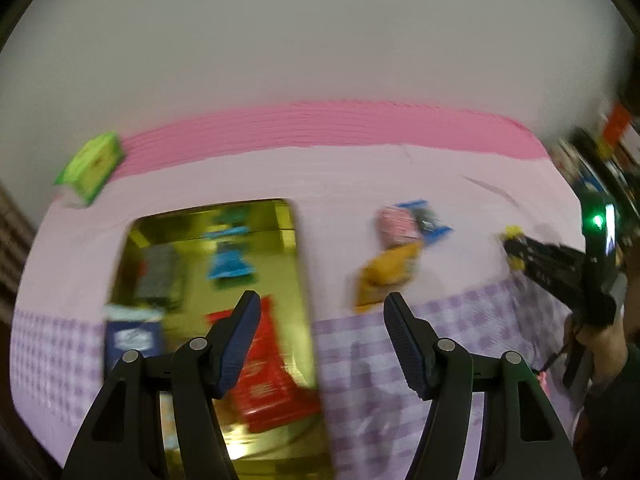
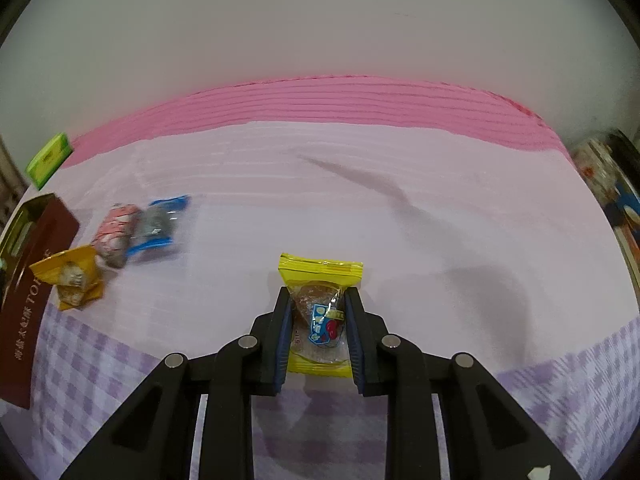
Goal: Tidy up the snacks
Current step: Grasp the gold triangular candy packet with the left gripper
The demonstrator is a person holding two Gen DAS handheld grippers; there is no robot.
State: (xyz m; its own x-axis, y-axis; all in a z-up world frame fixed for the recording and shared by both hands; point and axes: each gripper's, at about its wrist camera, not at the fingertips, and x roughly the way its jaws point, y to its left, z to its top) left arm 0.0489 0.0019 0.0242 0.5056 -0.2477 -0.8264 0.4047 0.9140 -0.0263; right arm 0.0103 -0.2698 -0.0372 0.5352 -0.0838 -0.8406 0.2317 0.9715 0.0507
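Note:
My right gripper [image 2: 315,300] is shut on a yellow snack packet [image 2: 320,276], its blue pads pressing the packet's sides just above the pink cloth. In the left wrist view that gripper [image 1: 514,252] shows at the far right with the yellow packet [image 1: 512,234] at its tip. My left gripper [image 1: 320,312] is open with nothing between its fingers, hovering over the right edge of a gold tin [image 1: 288,216] that holds several packets, among them a red one [image 1: 268,376]. An orange packet [image 1: 388,276], a pink one [image 1: 396,226] and a blue one [image 1: 430,220] lie together on the cloth.
A green box [image 1: 94,164] sits at the table's far left by the deep pink strip. In the right wrist view, the tin's brown outer wall [image 2: 28,308] stands at the left, beside the orange packet [image 2: 72,276]. Cluttered shelves [image 1: 612,148] line the right side.

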